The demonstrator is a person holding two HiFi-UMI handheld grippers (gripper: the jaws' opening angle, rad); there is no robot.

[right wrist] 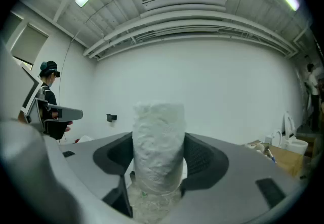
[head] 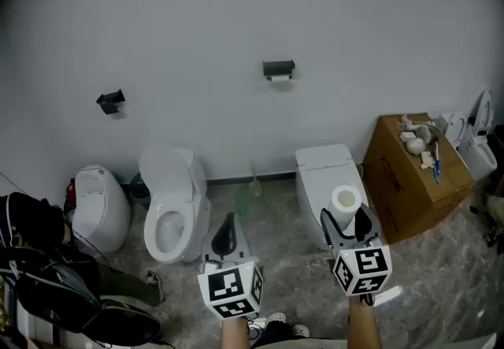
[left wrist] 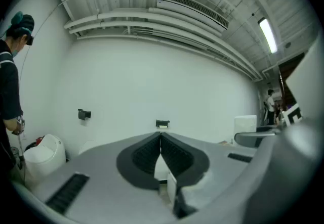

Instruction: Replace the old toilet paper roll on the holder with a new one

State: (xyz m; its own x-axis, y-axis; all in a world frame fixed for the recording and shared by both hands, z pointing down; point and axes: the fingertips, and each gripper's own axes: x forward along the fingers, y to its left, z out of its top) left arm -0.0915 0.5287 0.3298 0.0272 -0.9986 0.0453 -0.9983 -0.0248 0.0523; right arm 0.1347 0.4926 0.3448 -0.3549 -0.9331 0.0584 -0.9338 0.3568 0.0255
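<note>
On the far white wall hangs a black paper holder (head: 278, 68) with a nearly spent white roll (head: 280, 78) under it; the holder (left wrist: 162, 124) also shows small in the left gripper view. My right gripper (head: 345, 223) is shut on a full white toilet paper roll (head: 346, 201), held upright between its pads (right wrist: 198, 156), and the roll (right wrist: 158, 144) fills the middle of the right gripper view. My left gripper (head: 227, 233) is shut with nothing in it, its pads (left wrist: 174, 153) meeting along one line. Both grippers point level at the wall.
A second black holder (head: 111, 100) hangs further left on the wall. On the floor below stand a white toilet (head: 172, 202), a rounded white unit (head: 98, 206), a white tank (head: 324, 182) and a cardboard box (head: 413, 174). A person (left wrist: 9, 96) stands at the left.
</note>
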